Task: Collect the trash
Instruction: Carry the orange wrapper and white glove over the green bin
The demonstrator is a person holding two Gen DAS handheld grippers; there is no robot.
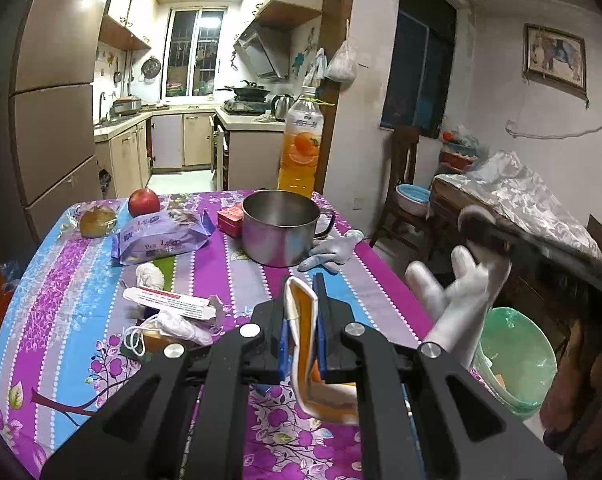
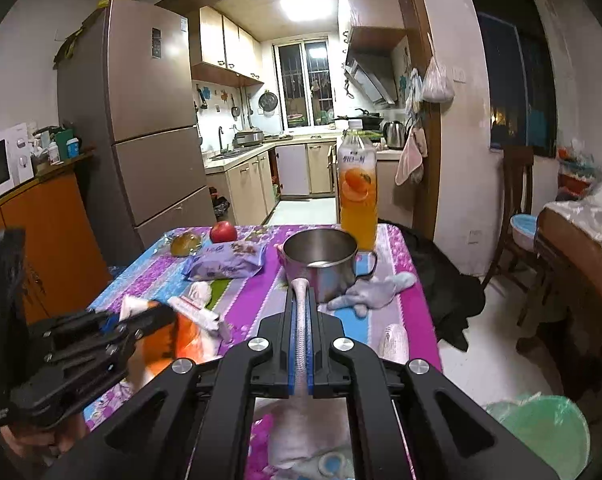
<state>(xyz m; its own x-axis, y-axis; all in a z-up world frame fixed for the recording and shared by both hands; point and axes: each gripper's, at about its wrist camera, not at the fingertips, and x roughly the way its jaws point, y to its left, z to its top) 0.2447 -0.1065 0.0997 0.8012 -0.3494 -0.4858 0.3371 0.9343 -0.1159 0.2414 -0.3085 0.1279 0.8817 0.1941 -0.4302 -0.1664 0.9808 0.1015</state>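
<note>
1. The left gripper (image 1: 303, 320) sits at the lower centre of its own view, its jaws clamped on an orange-and-white face mask (image 1: 307, 356) that stands folded between the blue pads.
2. The right gripper (image 2: 301, 320) fills the lower centre of its view, jaws closed on a pale grey glove (image 2: 301, 312), one finger of which sticks up between the pads.
3. In the left view that glove hangs at the right of the frame, fingers spread, above a bin lined with a green bag (image 1: 517, 364) in the lower right corner.
4. On the purple flowered tablecloth (image 1: 229, 276), left of centre, lie a crumpled tissue (image 1: 151, 274), a flattened white carton (image 1: 169, 303) and another mask with ear loops (image 1: 161, 330).
5. Farther back stand a steel pot (image 1: 281, 228) at centre, a second glove (image 1: 333, 250) just right of it, a purple snack packet (image 1: 163, 240), a red apple (image 1: 144, 202) and an orange drink bottle (image 1: 301, 144).
</note>
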